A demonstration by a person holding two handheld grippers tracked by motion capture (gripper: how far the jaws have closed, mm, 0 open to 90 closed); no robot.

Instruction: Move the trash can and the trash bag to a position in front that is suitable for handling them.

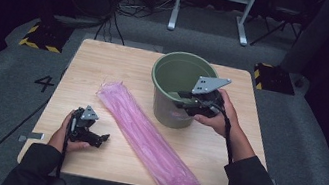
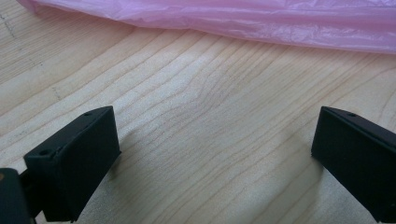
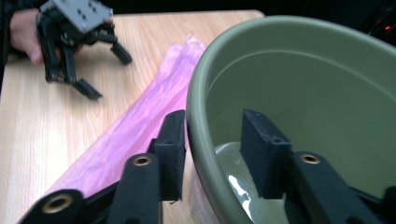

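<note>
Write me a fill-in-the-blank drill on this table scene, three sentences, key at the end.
1. The right gripper straddles the rim of the round green plastic ____, one jaw inside and one outside.
2. The long folded plastic bag on the wooden table is ____ in colour.
3. The left gripper hangs over bare wood with its jaws ____.

Missing words: bucket; pink; open

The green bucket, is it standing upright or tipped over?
Upright. The green bucket stands on the table with its round mouth facing up; the right claw straddles its rim.
</note>
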